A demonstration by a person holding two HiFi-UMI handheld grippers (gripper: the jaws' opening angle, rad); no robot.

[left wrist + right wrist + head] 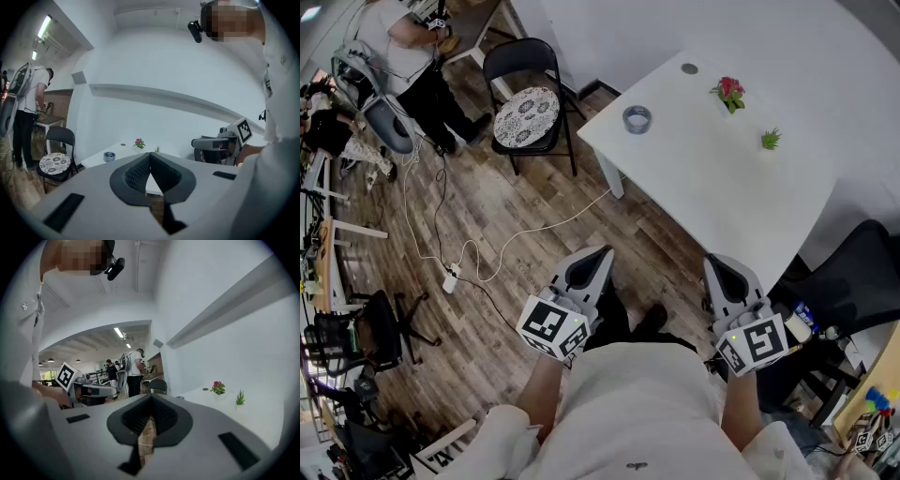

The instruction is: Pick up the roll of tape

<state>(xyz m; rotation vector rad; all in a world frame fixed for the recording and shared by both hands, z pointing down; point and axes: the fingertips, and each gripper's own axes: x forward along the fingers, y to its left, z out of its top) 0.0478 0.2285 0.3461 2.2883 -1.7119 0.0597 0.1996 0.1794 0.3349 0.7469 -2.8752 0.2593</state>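
Tape (637, 119) lies on the tabletop (722, 192) near the corner beside the chair (528, 111), well apart from both tools. Left tool (601, 253) and right tool (713, 262) hover over the floor (525, 211), jaws together, empty.

Bright even room light, ceiling strip lights, strong fisheye distortion, dark corners

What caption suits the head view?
Left gripper and right gripper, shut and empty, face the table bearing the roll of tape.
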